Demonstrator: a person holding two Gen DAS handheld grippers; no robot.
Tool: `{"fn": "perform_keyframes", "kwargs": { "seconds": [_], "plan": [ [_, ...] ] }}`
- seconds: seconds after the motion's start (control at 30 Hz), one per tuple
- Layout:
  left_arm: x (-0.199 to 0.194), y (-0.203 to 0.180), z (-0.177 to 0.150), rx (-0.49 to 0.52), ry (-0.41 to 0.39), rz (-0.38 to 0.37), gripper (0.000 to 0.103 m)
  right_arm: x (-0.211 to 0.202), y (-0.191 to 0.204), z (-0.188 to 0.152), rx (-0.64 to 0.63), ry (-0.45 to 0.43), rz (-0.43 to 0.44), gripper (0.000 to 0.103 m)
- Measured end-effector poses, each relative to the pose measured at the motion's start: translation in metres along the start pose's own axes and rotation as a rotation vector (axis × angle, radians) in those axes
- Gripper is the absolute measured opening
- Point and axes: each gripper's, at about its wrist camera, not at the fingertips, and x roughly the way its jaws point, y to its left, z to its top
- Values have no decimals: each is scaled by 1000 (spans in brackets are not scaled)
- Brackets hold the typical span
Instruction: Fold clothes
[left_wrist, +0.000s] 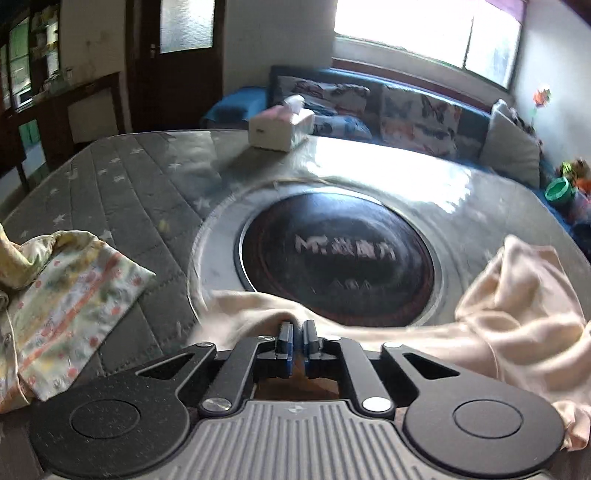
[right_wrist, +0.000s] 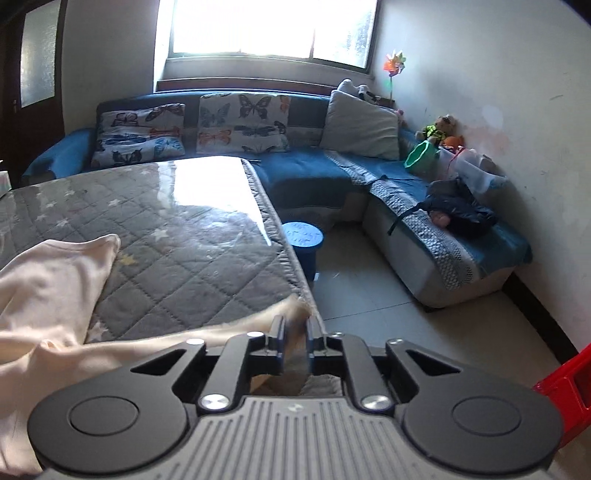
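Observation:
A pale pink garment (left_wrist: 517, 314) lies rumpled across the near part of the grey quilted table (left_wrist: 122, 192). My left gripper (left_wrist: 298, 332) is shut on a fold of its near edge. In the right wrist view the same pink garment (right_wrist: 48, 288) spreads over the table's left side, and my right gripper (right_wrist: 295, 328) is shut on a corner of it near the table's right edge. A floral-print garment (left_wrist: 66, 302) lies bunched at the left of the table, apart from both grippers.
A tissue box (left_wrist: 280, 127) stands at the table's far side, behind a round dark hotplate (left_wrist: 338, 258) set in the middle. Beyond are a blue sofa (right_wrist: 314, 170) with cushions, a blue stool (right_wrist: 304, 240) on the floor and a red object (right_wrist: 569, 387) at the right.

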Motion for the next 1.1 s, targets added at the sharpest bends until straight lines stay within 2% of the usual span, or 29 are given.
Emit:
{"fn": "perform_keyframes", "kwargs": {
  "seconds": [0.13, 0.27, 0.7, 0.87, 1.1],
  "plan": [
    [-12, -10, -10, 56, 5, -27, 20, -15, 6, -2, -31, -14, 39, 17],
    [-29, -29, -19, 120, -7, -112, 31, -32, 19, -6, -91, -8, 121, 24],
    [-29, -121, -45, 313, 32, -396, 29, -77, 108, -37, -299, 47, 478, 32],
    [-18, -142, -53, 371, 60, -435, 28, -81, 143, -51, -385, 62, 560, 34],
    [-10, -155, -70, 421, 116, -482, 27, -81, 174, -70, -492, 102, 631, 35]
  ]
}}
